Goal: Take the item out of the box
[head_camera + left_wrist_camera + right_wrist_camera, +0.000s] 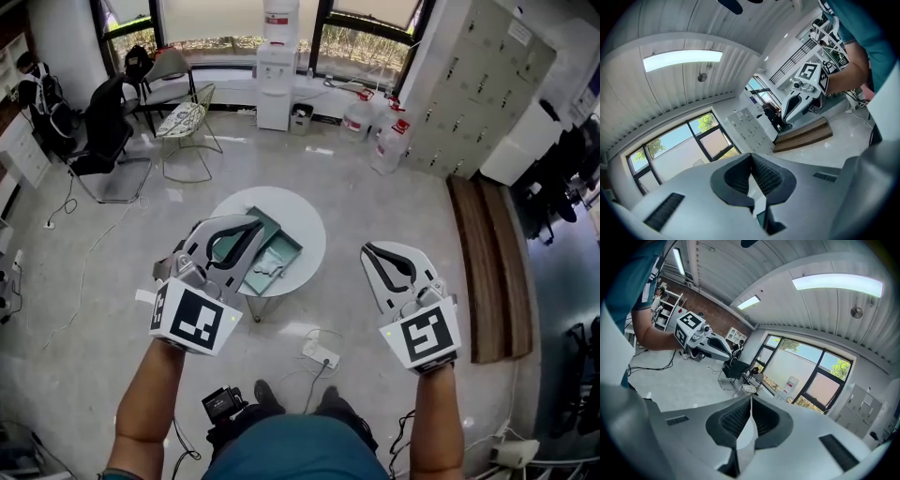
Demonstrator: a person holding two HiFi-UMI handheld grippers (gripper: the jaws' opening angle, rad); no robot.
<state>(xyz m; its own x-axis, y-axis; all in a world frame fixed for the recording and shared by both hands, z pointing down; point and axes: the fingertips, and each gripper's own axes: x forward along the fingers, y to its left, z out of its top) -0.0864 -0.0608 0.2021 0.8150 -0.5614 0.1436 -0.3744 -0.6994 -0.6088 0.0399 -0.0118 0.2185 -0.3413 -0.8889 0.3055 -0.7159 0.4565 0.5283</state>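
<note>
A teal box (277, 251) lies open on a small round white table (305, 217), seen from above in the head view. A small pale item (263, 271) rests inside it. My left gripper (255, 223) is held high over the box's left side, shut, with nothing between its pads. My right gripper (367, 249) hovers to the right of the table, also shut and empty. In the left gripper view the jaws (751, 154) meet at their tips and the right gripper (787, 115) shows beyond. The right gripper view shows its own jaws (751, 397) closed, with the left gripper (723, 351) across from it.
A power strip (321, 353) and cables lie on the floor near the table's foot, with a small black device (221, 405) by my feet. A long wooden platform (492, 267) runs along the right. Chairs (105, 141), a water dispenser (277, 70) and jugs (389, 141) stand farther back.
</note>
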